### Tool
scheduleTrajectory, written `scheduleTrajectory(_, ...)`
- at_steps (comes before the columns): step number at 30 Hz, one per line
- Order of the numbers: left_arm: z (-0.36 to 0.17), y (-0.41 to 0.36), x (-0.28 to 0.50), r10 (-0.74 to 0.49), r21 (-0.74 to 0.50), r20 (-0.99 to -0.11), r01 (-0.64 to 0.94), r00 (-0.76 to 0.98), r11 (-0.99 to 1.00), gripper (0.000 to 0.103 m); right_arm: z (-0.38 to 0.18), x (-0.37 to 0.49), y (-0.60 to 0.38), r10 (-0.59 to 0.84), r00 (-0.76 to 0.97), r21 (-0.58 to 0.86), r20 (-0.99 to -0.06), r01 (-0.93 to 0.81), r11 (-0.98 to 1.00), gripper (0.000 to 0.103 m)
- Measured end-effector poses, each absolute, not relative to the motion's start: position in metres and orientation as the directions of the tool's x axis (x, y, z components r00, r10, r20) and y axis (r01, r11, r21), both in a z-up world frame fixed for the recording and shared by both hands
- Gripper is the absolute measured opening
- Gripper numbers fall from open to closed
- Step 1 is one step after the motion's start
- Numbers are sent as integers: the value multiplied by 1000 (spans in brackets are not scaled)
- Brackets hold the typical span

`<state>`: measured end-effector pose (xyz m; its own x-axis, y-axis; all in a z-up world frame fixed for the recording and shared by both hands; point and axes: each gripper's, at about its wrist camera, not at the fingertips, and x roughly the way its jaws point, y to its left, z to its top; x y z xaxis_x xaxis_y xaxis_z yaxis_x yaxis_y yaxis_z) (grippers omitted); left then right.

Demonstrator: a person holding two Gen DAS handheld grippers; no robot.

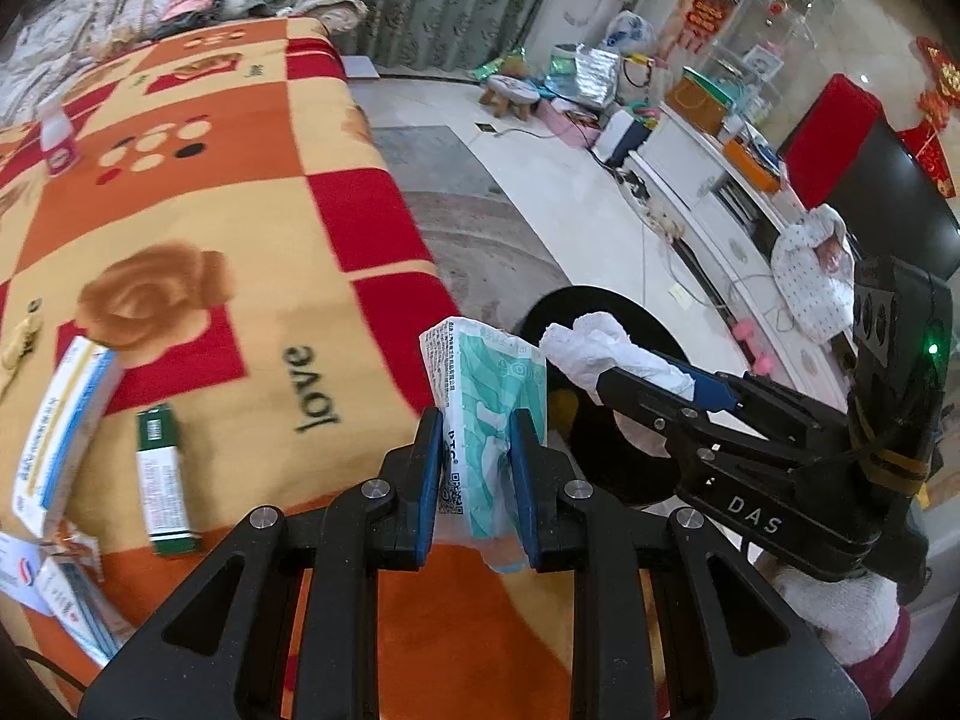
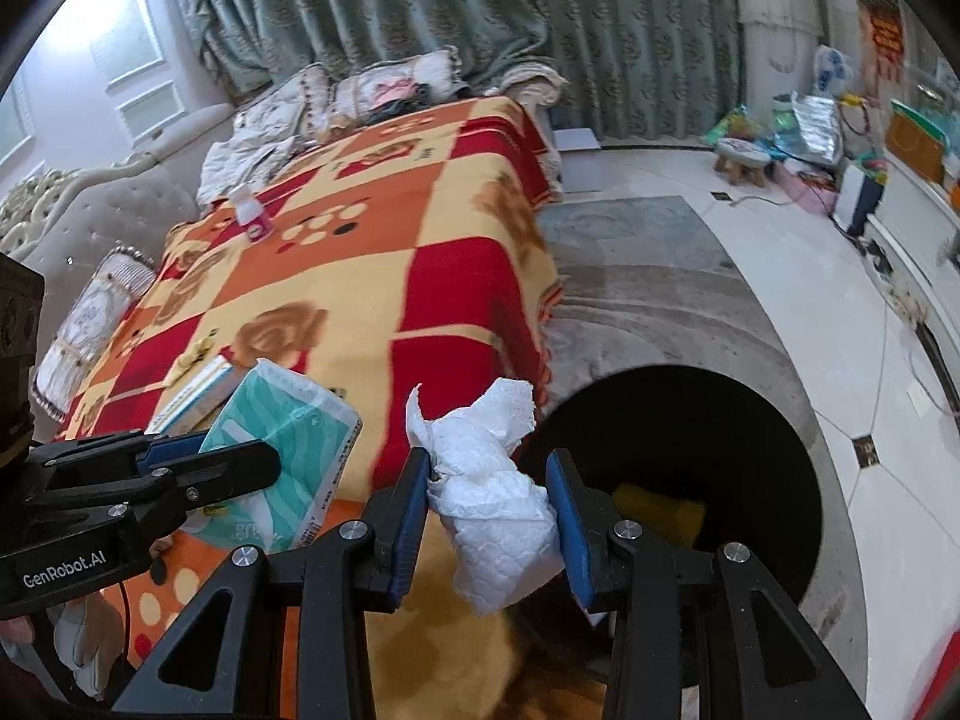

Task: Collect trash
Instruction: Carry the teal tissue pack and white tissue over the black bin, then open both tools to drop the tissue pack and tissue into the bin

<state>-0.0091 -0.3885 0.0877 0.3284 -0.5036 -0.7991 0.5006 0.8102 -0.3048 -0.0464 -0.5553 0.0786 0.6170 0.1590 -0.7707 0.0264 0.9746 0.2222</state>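
My left gripper (image 1: 474,468) is shut on a teal and white tissue packet (image 1: 492,414), held near the blanket's right edge; it also shows in the right wrist view (image 2: 288,450). My right gripper (image 2: 489,516) is shut on a crumpled white paper towel (image 2: 486,480), held beside the rim of a black trash bin (image 2: 690,420). In the left wrist view the towel (image 1: 600,354) hangs over the bin (image 1: 606,312). A yellow object (image 2: 660,510) lies inside the bin.
An orange, red and yellow blanket (image 1: 210,240) covers the sofa. On it lie a green and white box (image 1: 162,480), a blue and white box (image 1: 66,438), more packets (image 1: 54,588) and a small white bottle (image 1: 57,138). A TV cabinet (image 1: 720,198) and clutter stand at right.
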Motion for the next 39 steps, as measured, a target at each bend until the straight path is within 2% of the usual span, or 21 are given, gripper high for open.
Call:
scheduleTrajectory(25, 60, -449, 3, -559, -389, -800, 520, 219, 761, 20, 45, -57, -625, 99, 578, 239, -810, 171, 956, 38)
scheduleTrajectory(29, 58, -452, 1, -564, -394, -796, 521, 218, 757, 24, 43, -57, -630, 86, 573, 233, -815, 189, 954, 42)
scheduleTrajectory(31, 58, -453, 1, -567, -396, -795, 524, 215, 754, 32, 43, -57, -633, 81, 572, 235, -816, 199, 951, 44)
scheduleTrajectory(33, 58, -452, 1, -575, -406, -790, 522, 211, 750, 44, 44, -57, -634, 73, 572, 230, -817, 207, 951, 45)
scheduleTrajectory(39, 61, -445, -3, -565, -396, -797, 522, 214, 755, 45, 45, -56, -632, 69, 565, 227, -822, 215, 950, 48)
